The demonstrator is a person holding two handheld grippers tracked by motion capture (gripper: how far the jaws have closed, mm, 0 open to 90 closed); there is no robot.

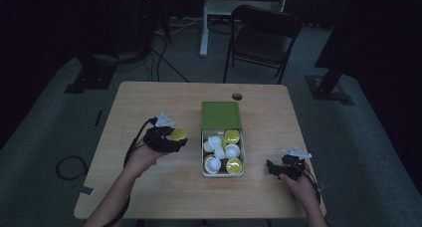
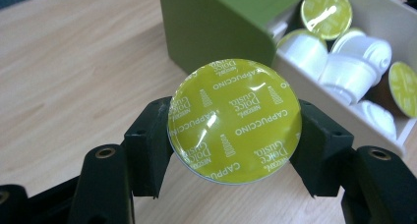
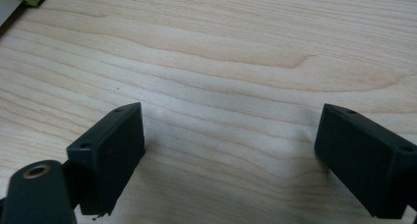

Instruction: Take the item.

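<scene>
Right now my left gripper (image 2: 235, 135) has its black fingers (image 2: 147, 145) pressed against both sides of one coffee capsule (image 2: 235, 120), a round pod with a glossy yellow-green foil lid printed in white lettering. In the left gripper view the capsule sits dead centre of the frame, lid facing the camera, squarely between the two blocky pads and above the pale wood-grain table (image 2: 64, 62). In the high view the same gripper (image 1: 171, 137) is left of centre with the capsule (image 1: 178, 133) at its tip, just left of the box (image 1: 222, 173).

That box is a small rectangular tray with pale walls and a matte green lid (image 1: 221, 115) hinged up at the far end. Inside it I count about seven capsules in the high view: three show shiny yellow-green lids (image 1: 232, 136), and four lie with their white plastic cups (image 1: 214, 142) showing, smooth and tapered. In the left gripper view the box fills the upper right of the frame, beyond the held capsule and apart from it.

My right gripper (image 3: 231, 150) holds nothing: its two flat, matte black fingers (image 3: 110, 145) stand wide apart over bare table. In the high view it (image 1: 274, 168) rests at lower right, well apart from the box.
</scene>
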